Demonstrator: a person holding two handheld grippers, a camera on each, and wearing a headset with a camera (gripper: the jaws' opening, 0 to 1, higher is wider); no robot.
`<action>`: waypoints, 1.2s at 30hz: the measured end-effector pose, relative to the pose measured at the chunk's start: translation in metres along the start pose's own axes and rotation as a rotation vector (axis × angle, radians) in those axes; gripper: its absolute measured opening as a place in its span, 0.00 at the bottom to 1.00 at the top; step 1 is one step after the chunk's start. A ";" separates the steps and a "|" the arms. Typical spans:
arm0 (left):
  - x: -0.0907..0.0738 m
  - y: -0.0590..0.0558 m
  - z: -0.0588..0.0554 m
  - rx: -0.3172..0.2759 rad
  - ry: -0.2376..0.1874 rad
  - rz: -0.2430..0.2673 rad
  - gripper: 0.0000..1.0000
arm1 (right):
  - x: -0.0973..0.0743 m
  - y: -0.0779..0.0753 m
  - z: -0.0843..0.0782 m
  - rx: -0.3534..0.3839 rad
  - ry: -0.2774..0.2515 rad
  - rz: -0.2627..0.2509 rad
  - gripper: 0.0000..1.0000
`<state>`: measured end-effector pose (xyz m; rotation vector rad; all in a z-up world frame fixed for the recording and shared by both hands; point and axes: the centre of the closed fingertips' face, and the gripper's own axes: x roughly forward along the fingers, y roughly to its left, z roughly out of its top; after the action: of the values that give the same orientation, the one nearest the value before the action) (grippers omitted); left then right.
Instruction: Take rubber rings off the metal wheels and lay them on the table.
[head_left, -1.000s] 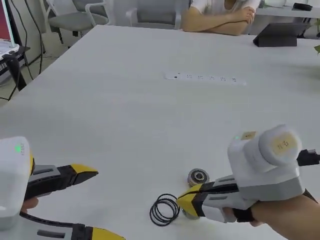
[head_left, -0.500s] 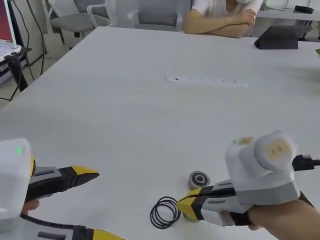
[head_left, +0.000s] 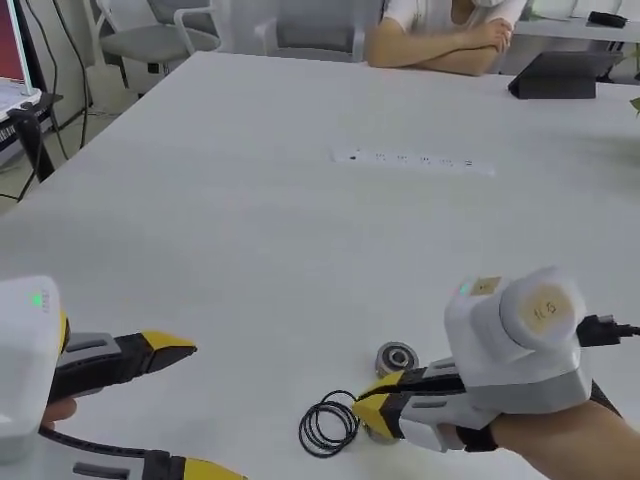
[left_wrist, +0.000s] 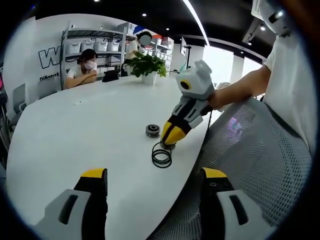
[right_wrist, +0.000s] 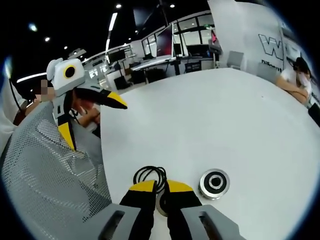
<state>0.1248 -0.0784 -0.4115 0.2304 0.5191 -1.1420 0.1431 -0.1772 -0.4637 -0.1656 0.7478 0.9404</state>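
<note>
The right gripper (right_wrist: 161, 190) sits low over the near part of the desk (head_left: 250, 230). Its yellow-tipped fingers (right_wrist: 144, 187) are drawn close together on a metal wheel (right_wrist: 161, 203), which fills the narrow gap between them and meets both. Just ahead of the fingertips lies a loose pile of black rubber rings (right_wrist: 150, 174), flat on the desk; whether the rings touch the tips I cannot tell. A second metal wheel (right_wrist: 214, 184) lies flat just beside the fingers, on the side away from the rings and apart from both. The left gripper (left_wrist: 154, 176) hangs well apart from all this — its fingers are spread wide, with nothing between them.
</note>
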 end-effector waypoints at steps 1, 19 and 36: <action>0.000 0.000 0.000 0.000 0.000 0.000 0.73 | 0.000 0.000 0.000 0.002 -0.002 -0.001 0.06; 0.001 0.000 -0.001 0.000 0.006 -0.004 0.73 | -0.019 -0.022 0.024 0.066 -0.104 -0.061 0.05; 0.001 -0.002 0.000 0.007 0.006 -0.016 0.74 | -0.046 -0.035 0.052 0.072 -0.219 -0.107 0.09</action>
<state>0.1236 -0.0797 -0.4120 0.2363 0.5235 -1.1587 0.1801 -0.2066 -0.4016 -0.0379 0.5638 0.8137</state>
